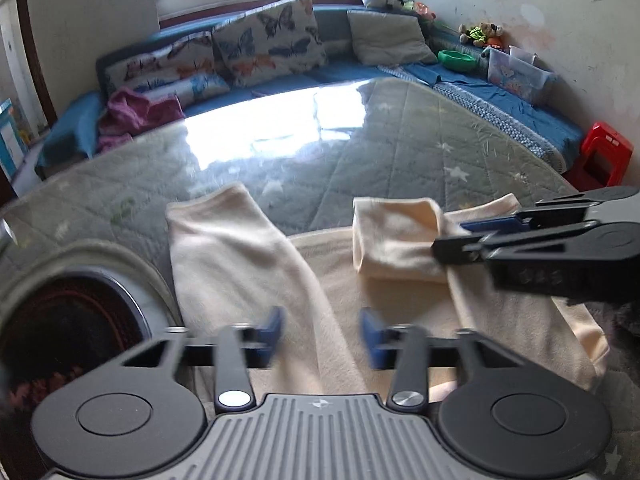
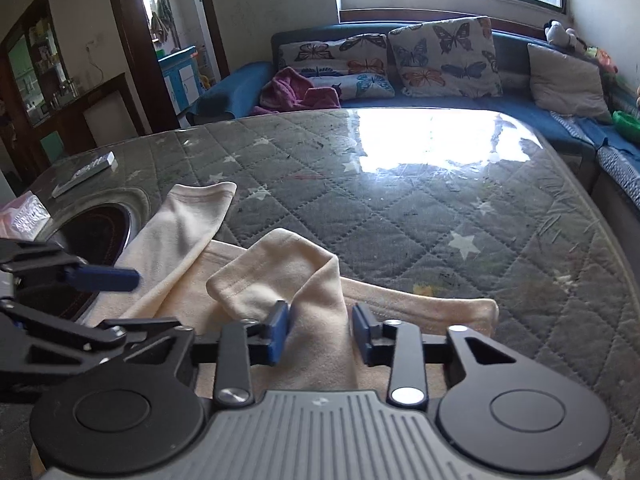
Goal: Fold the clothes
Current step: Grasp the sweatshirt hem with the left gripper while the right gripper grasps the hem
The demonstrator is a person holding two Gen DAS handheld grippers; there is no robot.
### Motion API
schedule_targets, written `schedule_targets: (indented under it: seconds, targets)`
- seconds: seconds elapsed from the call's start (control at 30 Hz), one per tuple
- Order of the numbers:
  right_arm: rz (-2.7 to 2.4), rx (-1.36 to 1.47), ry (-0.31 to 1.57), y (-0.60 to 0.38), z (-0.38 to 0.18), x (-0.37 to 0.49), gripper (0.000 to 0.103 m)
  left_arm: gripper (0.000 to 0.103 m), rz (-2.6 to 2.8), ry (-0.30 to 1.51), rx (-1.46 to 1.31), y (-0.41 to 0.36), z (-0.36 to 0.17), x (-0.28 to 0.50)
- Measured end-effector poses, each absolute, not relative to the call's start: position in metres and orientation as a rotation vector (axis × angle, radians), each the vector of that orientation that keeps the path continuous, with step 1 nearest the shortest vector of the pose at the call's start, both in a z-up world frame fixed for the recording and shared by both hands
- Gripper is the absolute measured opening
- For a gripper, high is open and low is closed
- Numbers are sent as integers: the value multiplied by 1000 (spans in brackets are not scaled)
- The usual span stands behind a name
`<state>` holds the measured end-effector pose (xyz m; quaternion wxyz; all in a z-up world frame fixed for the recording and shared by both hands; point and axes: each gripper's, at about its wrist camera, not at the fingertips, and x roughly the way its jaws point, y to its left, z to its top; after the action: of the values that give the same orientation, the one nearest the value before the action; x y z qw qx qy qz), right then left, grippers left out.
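Observation:
A cream long-sleeved top [image 1: 340, 272] lies flat at the near edge of the quilted grey table [image 2: 400, 220]. Its left sleeve [image 1: 224, 248] points away across the table. Its right sleeve [image 2: 288, 268] is doubled over into a raised hump. My right gripper [image 2: 320, 334] has that sleeve filling the gap between its blue pads, which press on it; in the left wrist view it [image 1: 452, 236] comes in from the right, pinching the sleeve. My left gripper [image 1: 322, 332] hovers over the left sleeve's base, with cloth under the narrow gap and the pads apart.
A round dark opening [image 1: 68, 320] is set in the table just left of the top. A remote control [image 2: 86, 172] and a clear packet [image 2: 24, 216] lie at the far left. A blue sofa [image 1: 352, 72] with cushions runs behind; a red stool [image 1: 604, 156] stands at the right.

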<state>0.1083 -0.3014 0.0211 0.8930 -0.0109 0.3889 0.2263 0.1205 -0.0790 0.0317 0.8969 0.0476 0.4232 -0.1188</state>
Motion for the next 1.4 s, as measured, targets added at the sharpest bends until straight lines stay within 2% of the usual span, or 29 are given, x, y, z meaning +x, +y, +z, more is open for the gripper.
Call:
schedule_targets:
  seconds: [0.07,0.1,0.23,0.53,0.7,0.77,0.8,1.03,1.1,1.17,1.23,1.4]
  targets:
    - [465,-14,793,-305,24,105,13,16,-244,862,100,-74,31,116]
    - [458,-14,782,-306,26,102,10,8,-240,860,91,-70,33,114]
    - [425,-30,722,-316,40,87,4,4,-218,822,34,-51,42,103]
    - [344,-27,638,-350,75,50,3,3,-141,720,-58,-11,72,59]
    - [391,-37,683,-340,67,54,13,3,-87,696,-114,15,78,20]
    - [411,-30,699,-334,62,59,34,3,-68,703,-133,25,76,3]
    - [422,-26,710,-329,57,63,37,3,-60,708,-141,29,74,-5]
    - [446,-19,771,-299,22,88,39,3,-16,755,-206,50,61,-42]
    - [451,-23,784,-294,14,93,38,3,-10,771,-209,50,57,-47]
    - [470,-14,775,-293,13,92,18,3,-9,786,-209,49,54,-50]
    - [460,-20,748,-296,19,86,10,3,-13,791,-204,47,52,-52]
    - [392,-42,640,-322,49,55,9,3,-35,785,-190,46,49,-63]
